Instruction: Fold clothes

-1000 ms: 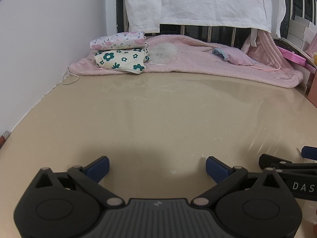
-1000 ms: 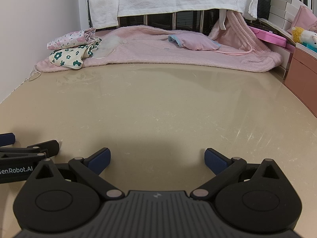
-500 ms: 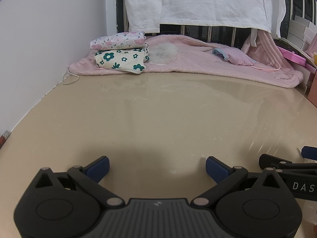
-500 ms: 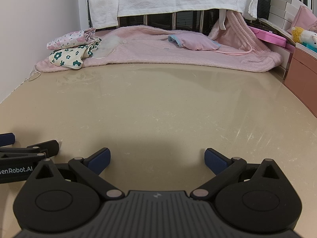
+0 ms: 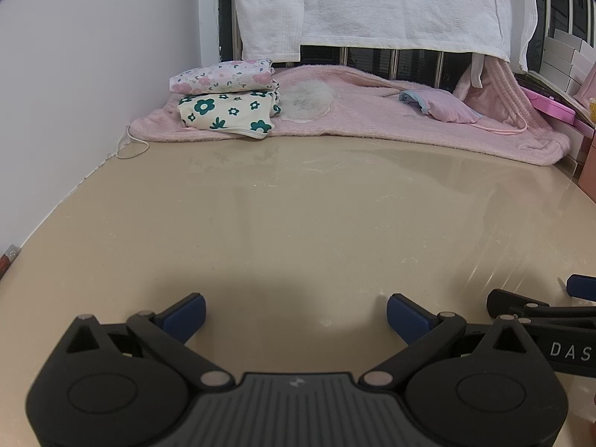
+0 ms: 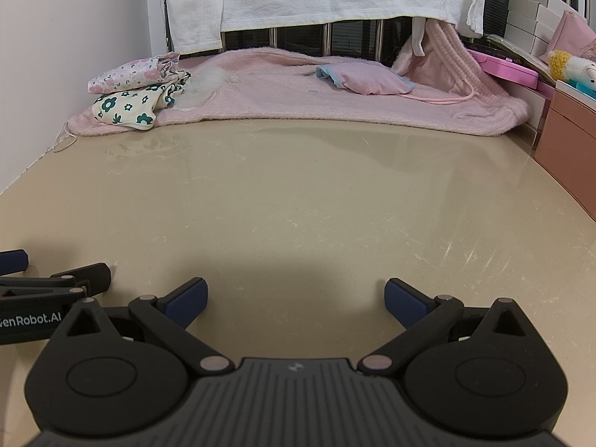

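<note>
A pink blanket [image 5: 372, 119] is lying along the desk's [image 5: 298, 216] far edge, carrying two folded floral garments [image 5: 227, 102] at its left end; left gripper [image 5: 296, 316] and right gripper [image 6: 294, 300] are hovering with jaws wide apart, holding nothing

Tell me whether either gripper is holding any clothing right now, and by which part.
Nothing is held. The left gripper and right gripper are both open over the bare beige tabletop.
</note>
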Demonstrator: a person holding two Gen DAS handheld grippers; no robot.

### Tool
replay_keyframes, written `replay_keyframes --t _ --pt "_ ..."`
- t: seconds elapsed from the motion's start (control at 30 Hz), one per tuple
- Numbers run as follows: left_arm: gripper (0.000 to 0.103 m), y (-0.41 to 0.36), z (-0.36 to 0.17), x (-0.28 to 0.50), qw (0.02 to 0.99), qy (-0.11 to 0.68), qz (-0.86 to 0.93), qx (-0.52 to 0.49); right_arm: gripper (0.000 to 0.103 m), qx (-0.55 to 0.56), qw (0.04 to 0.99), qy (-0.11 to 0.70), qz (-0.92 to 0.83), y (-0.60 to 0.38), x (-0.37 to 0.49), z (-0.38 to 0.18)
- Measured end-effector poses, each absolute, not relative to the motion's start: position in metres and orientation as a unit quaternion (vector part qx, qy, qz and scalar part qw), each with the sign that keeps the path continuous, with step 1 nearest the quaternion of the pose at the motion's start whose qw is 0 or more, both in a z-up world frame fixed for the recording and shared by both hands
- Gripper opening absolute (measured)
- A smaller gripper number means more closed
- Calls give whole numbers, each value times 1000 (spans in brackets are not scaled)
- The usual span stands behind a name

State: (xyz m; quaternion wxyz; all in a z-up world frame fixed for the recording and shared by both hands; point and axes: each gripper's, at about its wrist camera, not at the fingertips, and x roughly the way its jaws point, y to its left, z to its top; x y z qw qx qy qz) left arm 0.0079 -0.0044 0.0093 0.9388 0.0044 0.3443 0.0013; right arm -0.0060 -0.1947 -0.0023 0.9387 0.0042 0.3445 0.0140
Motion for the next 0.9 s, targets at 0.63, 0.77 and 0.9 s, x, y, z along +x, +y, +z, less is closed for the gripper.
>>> replay_keyframes --t 0.63,0.77,0.9 --pt "103 -6 11 9 939 344 1 4 103 4 939 345 14 -195 -6 -3" --pt "103 -6 12 10 939 344 1 4 103 4 939 345 14 -195 -6 -3" --pt "103 -6 13 11 939 344 1 4 103 4 939 345 14 -195 -6 -3"
